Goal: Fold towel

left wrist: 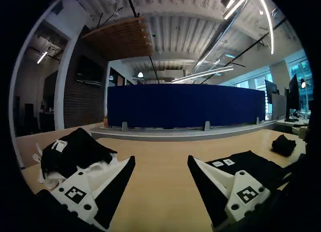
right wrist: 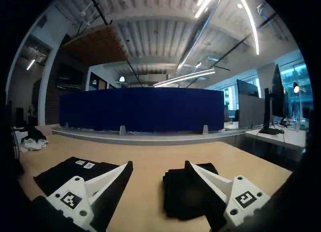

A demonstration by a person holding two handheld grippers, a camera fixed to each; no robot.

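My left gripper (left wrist: 160, 157) is open over bare wooden table (left wrist: 160, 184), nothing between its fingers. To its left lies a heap of black and white cloth (left wrist: 74, 151). A flat black towel (left wrist: 250, 161) with white labels lies behind its right finger, and a small folded black towel (left wrist: 283, 145) sits farther right. My right gripper (right wrist: 158, 163) is also open and holds nothing. The flat labelled towel (right wrist: 76, 171) lies behind its left finger, and the folded black towel (right wrist: 188, 188) sits partly under its right finger. The cloth heap (right wrist: 32, 140) is at the far left.
A long blue partition (left wrist: 184, 105) on a grey base runs across the far edge of the table. Desks with monitors (right wrist: 275, 99) stand beyond the table's right edge. A dark brick wall (left wrist: 82, 95) is at the back left.
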